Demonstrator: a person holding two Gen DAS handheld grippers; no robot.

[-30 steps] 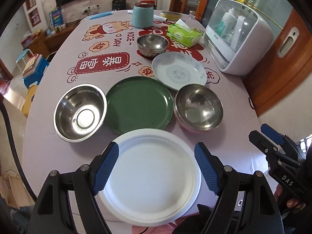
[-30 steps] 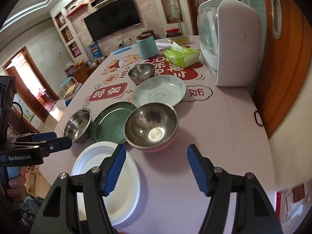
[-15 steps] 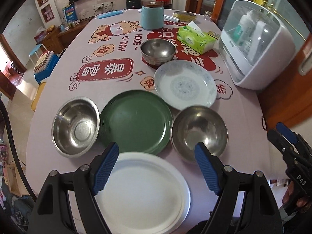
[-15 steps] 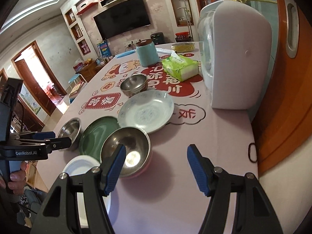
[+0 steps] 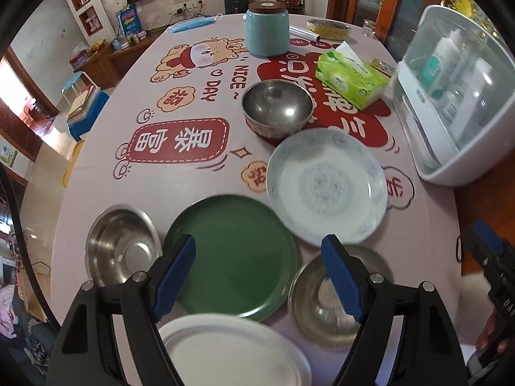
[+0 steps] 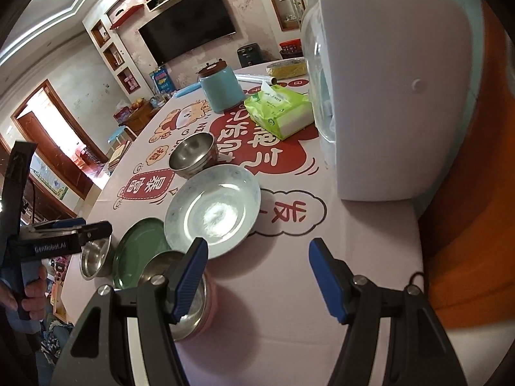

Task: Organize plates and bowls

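On the table [image 5: 96,167] we count six pieces, none yet stacked: a white plate [image 5: 231,350] at the near edge, a green plate [image 5: 238,257] behind it, a patterned plate [image 5: 325,189] further back and to the right, a steel bowl [image 5: 119,247] left of the green plate, a second steel bowl [image 5: 322,305] to its right, and a third steel bowl [image 5: 276,106] beyond the patterned plate. Our left gripper [image 5: 257,276] hangs over the green plate with its fingers spread wide and nothing between them; our right gripper [image 6: 257,276] stands likewise open and empty, over bare cloth just right of the near bowl. We judge the step in hand to be the approach to a first piece. To do it well we would take a plate by its rim, one finger over and one under, since flat plates offer no other hold; bowls we would pinch across the wall. The green plate touches or nearly touches its neighbours on three sides, so room for a finger is tight there. Open cloth lies to the left, over the printed panels, and to the right before the white cabinet [image 6: 386,96]. The tissue pack [image 5: 351,77] and blue jar [image 5: 267,29] stand well back.
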